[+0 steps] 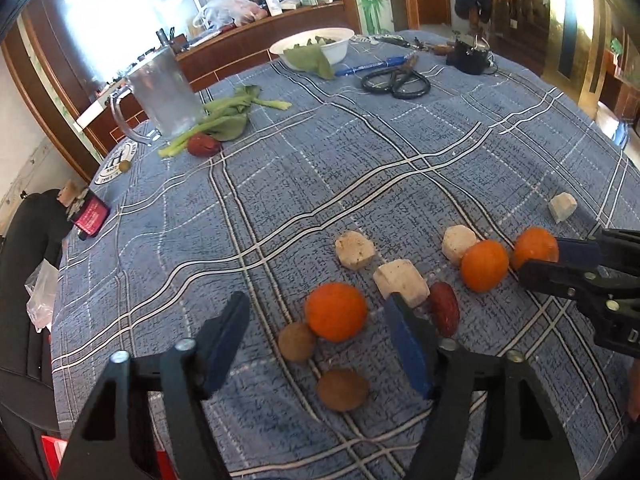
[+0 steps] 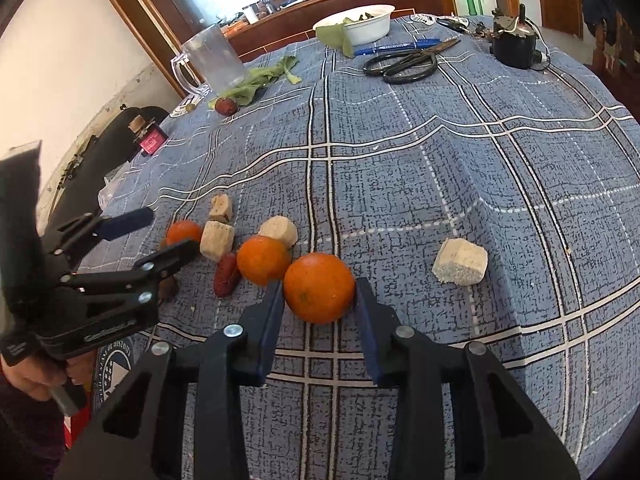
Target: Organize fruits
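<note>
Fruit lies on a blue checked tablecloth (image 1: 360, 160). My left gripper (image 1: 316, 300) is open low over the cloth, with an orange (image 1: 336, 312) and two brown kiwis (image 1: 296, 342) (image 1: 342, 390) between its fingers. A red date (image 1: 444, 314) lies just outside its right finger. Right of that are a second orange (image 1: 484, 265) and a third orange (image 2: 319, 287). My right gripper (image 2: 318, 284) is shut on the third orange, which rests on the cloth. Several pale cubes (image 1: 400, 282) sit among the fruit. The right wrist view shows the left gripper (image 2: 160, 236) at the left.
Far across the table are a white bowl (image 1: 338, 50) with leaves, a blue pen (image 1: 372, 66), black scissors (image 1: 396, 80) and a black device (image 1: 470, 56). A glass mug (image 1: 168, 92), greens (image 1: 228, 116) and another date (image 1: 203, 145) sit far left. A red box (image 1: 90, 216) lies at the left edge.
</note>
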Motion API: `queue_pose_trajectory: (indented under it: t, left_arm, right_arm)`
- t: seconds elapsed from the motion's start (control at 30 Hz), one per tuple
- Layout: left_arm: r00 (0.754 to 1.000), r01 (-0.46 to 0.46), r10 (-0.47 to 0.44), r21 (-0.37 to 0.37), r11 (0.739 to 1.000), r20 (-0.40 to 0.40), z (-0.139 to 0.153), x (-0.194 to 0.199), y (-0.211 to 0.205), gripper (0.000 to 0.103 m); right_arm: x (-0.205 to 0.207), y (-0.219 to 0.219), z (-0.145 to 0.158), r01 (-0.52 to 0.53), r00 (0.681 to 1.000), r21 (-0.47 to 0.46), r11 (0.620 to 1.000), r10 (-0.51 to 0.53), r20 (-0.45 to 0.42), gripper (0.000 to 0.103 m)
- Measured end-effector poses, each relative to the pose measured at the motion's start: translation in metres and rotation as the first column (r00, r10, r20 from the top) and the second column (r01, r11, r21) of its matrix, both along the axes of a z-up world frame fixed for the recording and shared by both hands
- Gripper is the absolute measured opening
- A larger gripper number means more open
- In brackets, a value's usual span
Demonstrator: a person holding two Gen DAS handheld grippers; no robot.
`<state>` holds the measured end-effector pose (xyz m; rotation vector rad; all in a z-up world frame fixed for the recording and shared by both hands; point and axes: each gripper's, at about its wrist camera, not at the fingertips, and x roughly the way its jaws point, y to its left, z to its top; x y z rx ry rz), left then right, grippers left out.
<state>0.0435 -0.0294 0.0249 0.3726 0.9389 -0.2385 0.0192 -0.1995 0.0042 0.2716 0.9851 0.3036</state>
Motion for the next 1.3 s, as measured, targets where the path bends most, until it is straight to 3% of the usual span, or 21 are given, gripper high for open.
queue_pose_trajectory:
  t: [0.23, 0.33, 0.47, 0.67, 0.8, 0.9, 1.1, 1.3]
  left_arm:
    - [0.998, 0.022, -0.022, -0.011, 1.000, -0.050, -0.010, 0.005, -0.005, 0.035]
    - [0.999, 0.028, -0.027, 0.013, 1.000, -0.036, -0.011, 0.002, -0.010, 0.033]
    - [1.000, 0.015, -0.015, -0.017, 1.000, -0.018, -0.001, -0.002, -0.009, 0.032]
    - [0.994, -0.022, 0.031, -0.091, 0.996, 0.101, 0.046, -0.034, 0.003, 0.032]
    - [0.978, -0.080, 0.112, -0.174, 0.982, 0.179, 0.082, -0.072, 0.027, 0.033]
    - [0.960, -0.142, 0.182, -0.187, 0.972, 0.214, 0.097, -0.102, 0.049, 0.033]
    - [0.917, -0.265, 0.309, -0.193, 0.945, 0.251, 0.099, -0.162, 0.096, 0.032]
    - [0.880, -0.374, 0.424, -0.237, 0.896, 0.215, 0.081, -0.206, 0.146, 0.033]
  right_arm:
    - [0.001, 0.000, 0.000, 0.003, 1.000, 0.014, 1.000, -0.003, -0.004, 0.037]
    - [0.000, -0.001, 0.002, 0.004, 1.000, 0.014, 1.000, -0.004, 0.008, 0.037]
    - [-0.002, -0.001, 0.006, 0.010, 0.999, 0.019, 1.000, -0.011, 0.038, 0.037]
    - [-0.006, -0.010, 0.019, 0.048, 0.991, 0.039, 0.998, -0.052, 0.119, 0.037]
    - [-0.011, -0.016, 0.028, 0.069, 0.981, 0.066, 0.995, -0.079, 0.179, 0.037]
    - [-0.016, -0.018, 0.036, 0.079, 0.969, 0.083, 0.993, -0.096, 0.228, 0.037]
    - [-0.020, -0.022, 0.042, 0.097, 0.954, 0.090, 0.991, -0.118, 0.277, 0.037]
    - [-0.020, -0.018, 0.036, 0.138, 0.949, 0.031, 0.990, -0.141, 0.283, 0.037]
